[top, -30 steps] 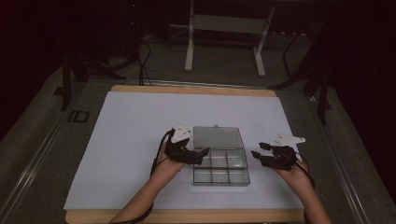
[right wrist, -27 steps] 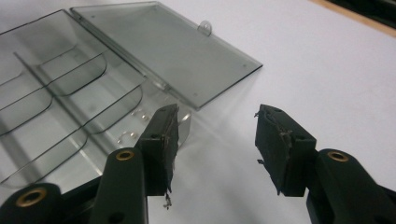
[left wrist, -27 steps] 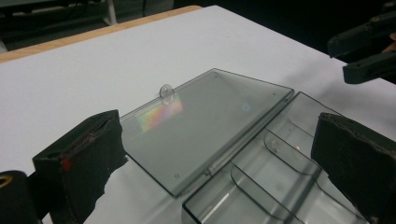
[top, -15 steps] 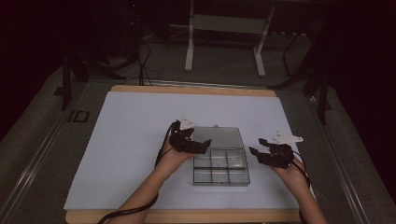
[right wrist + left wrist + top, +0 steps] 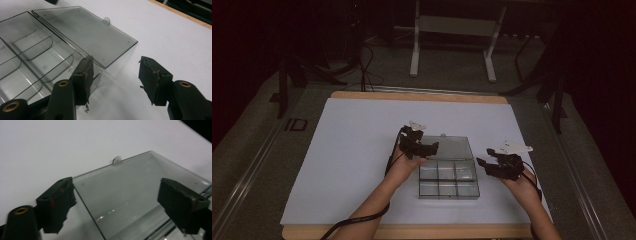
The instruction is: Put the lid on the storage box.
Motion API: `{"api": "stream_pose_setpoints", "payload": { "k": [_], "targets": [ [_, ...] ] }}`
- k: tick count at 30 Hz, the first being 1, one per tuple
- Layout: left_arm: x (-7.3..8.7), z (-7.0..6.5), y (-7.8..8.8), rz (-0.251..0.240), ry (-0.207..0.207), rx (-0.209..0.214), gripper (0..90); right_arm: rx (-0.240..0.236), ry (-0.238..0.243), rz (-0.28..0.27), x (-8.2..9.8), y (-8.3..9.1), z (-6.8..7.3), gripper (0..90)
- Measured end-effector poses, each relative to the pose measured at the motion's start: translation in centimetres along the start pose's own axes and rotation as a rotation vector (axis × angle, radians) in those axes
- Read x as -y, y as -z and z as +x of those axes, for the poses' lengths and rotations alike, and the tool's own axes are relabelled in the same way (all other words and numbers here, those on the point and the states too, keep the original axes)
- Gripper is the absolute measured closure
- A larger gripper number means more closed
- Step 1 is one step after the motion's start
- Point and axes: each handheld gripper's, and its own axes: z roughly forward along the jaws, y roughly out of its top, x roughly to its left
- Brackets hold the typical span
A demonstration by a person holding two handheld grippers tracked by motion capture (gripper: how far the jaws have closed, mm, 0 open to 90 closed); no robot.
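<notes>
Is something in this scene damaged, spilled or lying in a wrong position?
Nothing stands out. The clear compartment box sits square on the white table, its lid folded flat open behind it, compartments empty. The pads of the right gripper look frayed.

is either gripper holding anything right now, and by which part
Nothing is held. The left gripper has open jaws over the lid of the clear box; the right gripper is open beside its corner.

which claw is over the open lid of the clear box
The left claw: its jaws straddle the lid. The right claw sits beside the box's right edge.
</notes>
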Motion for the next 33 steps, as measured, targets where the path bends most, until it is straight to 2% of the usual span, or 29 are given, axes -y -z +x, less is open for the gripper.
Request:
{"api": "stream_pose_setpoints", "payload": {
  "k": [1, 5, 9, 16, 20, 24, 27, 29, 33],
  "targets": [
    [0.1, 0.1, -0.2, 0.015, 0.020, 0.013, 15.0, 0.002, 0.000, 0.001, 0.0, 0.0, 0.0, 45.3],
    [0.4, -0.1, -0.8, 0.040, 0.018, 0.008, 15.4, -0.006, -0.001, 0.010, 0.2, -0.3, 0.1, 45.4],
    [0.6, 0.4, -1.3, 0.063, 0.053, 0.014, 16.0, -0.008, -0.002, 0.021, 0.4, -0.5, 0.2, 45.4],
    [1.3, 0.5, -1.9, 0.097, 0.060, 0.042, 18.1, -0.009, 0.002, 0.029, 0.4, -0.6, 0.3, 45.5],
    [1.5, 0.9, -2.0, 0.099, 0.095, 0.065, 18.1, -0.008, 0.003, 0.028, 0.3, -0.5, 0.3, 45.4],
    [1.6, 1.5, -2.1, 0.117, 0.169, 0.110, 18.6, -0.008, 0.004, 0.031, 0.4, -0.5, 0.3, 45.4],
    [1.6, 1.8, -2.2, 0.130, 0.194, 0.134, 19.9, -0.007, 0.004, 0.034, 0.4, -0.5, 0.2, 45.4],
    [1.6, 2.1, -2.3, 0.147, 0.236, 0.178, 23.4, -0.007, 0.001, 0.035, 0.3, -0.5, 0.2, 45.5],
    [1.7, 2.3, -2.3, 0.152, 0.247, 0.203, 26.3, -0.006, 0.003, 0.034, 0.2, -0.6, 0.3, 45.5]
  ]
}}
